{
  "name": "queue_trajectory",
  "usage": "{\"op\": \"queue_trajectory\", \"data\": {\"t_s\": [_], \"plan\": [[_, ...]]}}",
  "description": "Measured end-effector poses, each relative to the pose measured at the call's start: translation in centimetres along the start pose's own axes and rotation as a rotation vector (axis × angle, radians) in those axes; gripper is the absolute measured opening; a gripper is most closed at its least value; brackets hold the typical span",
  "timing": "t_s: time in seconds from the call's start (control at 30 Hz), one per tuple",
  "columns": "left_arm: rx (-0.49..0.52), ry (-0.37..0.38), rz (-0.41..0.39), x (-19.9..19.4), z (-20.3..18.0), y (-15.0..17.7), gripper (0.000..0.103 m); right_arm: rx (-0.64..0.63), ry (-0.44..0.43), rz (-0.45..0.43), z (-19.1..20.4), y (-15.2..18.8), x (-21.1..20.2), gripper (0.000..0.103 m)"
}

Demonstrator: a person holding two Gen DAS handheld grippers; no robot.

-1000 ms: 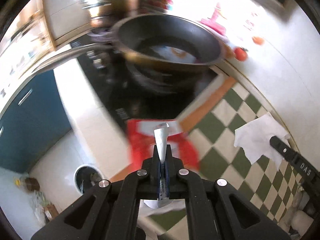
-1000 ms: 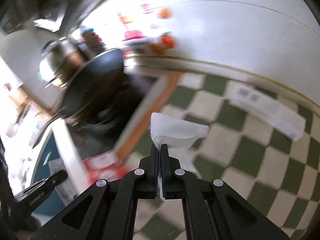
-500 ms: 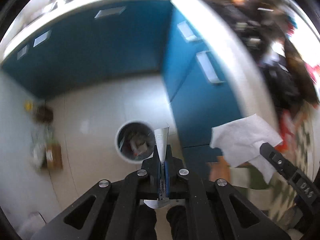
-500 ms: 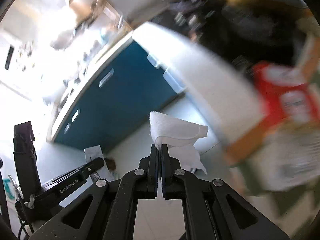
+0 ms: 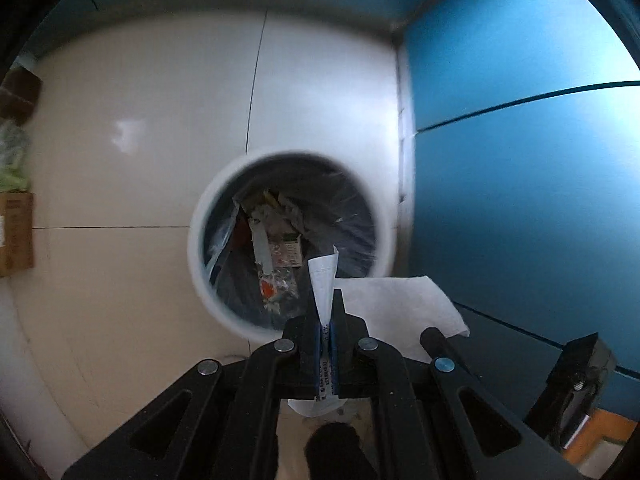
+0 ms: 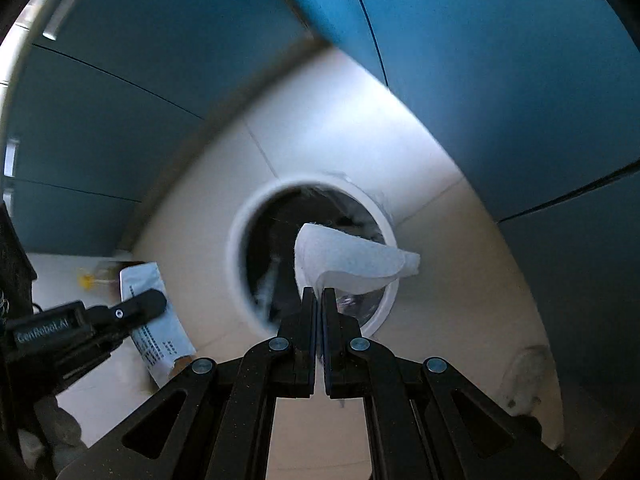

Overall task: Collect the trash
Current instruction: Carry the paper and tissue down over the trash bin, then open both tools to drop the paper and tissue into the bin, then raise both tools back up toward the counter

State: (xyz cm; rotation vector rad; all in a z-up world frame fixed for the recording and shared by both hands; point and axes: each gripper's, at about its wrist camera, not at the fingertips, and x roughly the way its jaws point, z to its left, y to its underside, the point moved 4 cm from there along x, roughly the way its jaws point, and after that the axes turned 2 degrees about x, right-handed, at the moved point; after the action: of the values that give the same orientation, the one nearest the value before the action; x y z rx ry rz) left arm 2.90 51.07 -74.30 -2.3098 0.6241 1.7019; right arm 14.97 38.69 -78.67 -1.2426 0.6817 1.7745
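Observation:
A white-rimmed trash bin (image 5: 197,248) with a dark liner stands on the floor, holding several scraps of paper and wrappers. My left gripper (image 5: 326,312) is shut on a thin white printed packet (image 5: 323,276), whose tip hangs over the bin's near rim. My right gripper (image 6: 319,300) is shut on a folded white tissue (image 6: 348,266) above the bin's (image 6: 234,256) opening. In the left wrist view the tissue (image 5: 400,300) shows at the right. The right wrist view has the left gripper (image 6: 140,306) and its packet (image 6: 160,336) at the left, beside the bin.
Blue cabinet fronts (image 5: 520,160) rise close to the bin on the right and behind it (image 6: 100,120). Pale floor tiles (image 5: 120,280) surround it. A cardboard box (image 5: 16,236) and some green stuff (image 5: 12,160) sit at the far left.
Both grippers have swung from the counter down toward the floor. The bin, small and far before, now fills the middle of both views. Packet and tissue stay gripped.

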Motion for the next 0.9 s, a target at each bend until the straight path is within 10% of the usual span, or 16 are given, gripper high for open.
{"op": "queue_trajectory", "data": {"t_s": [0.2, 0.27, 0.33, 0.43, 0.63, 0.9], "plan": [[-0.030, -0.006, 0.101, 8.4, 2.7, -1.3, 0.004, -0.066, 0.043, 0.101, -0.5, -0.6, 8.1, 0.006], [-0.038, -0.023, 0.115, 9.1, 3.1, -1.3, 0.012, -0.079, 0.062, 0.137, -0.5, -0.9, 9.2, 0.026], [-0.032, -0.046, 0.099, 8.8, 3.4, -1.4, 0.048, -0.086, 0.071, 0.135, -0.6, -1.0, 9.2, 0.051], [-0.016, -0.101, 0.056, 7.2, 3.6, -1.4, 0.093, -0.109, 0.101, 0.124, -0.3, -0.9, 8.0, 0.061], [0.051, -0.239, -0.033, 1.5, 3.3, 0.7, 0.094, -0.224, 0.212, 0.074, 0.9, -0.9, 2.4, 0.101], [0.099, -0.374, -0.186, -10.3, 0.4, 4.9, 0.094, -0.359, 0.289, -0.029, 5.4, 0.5, -9.8, 0.103]]}}
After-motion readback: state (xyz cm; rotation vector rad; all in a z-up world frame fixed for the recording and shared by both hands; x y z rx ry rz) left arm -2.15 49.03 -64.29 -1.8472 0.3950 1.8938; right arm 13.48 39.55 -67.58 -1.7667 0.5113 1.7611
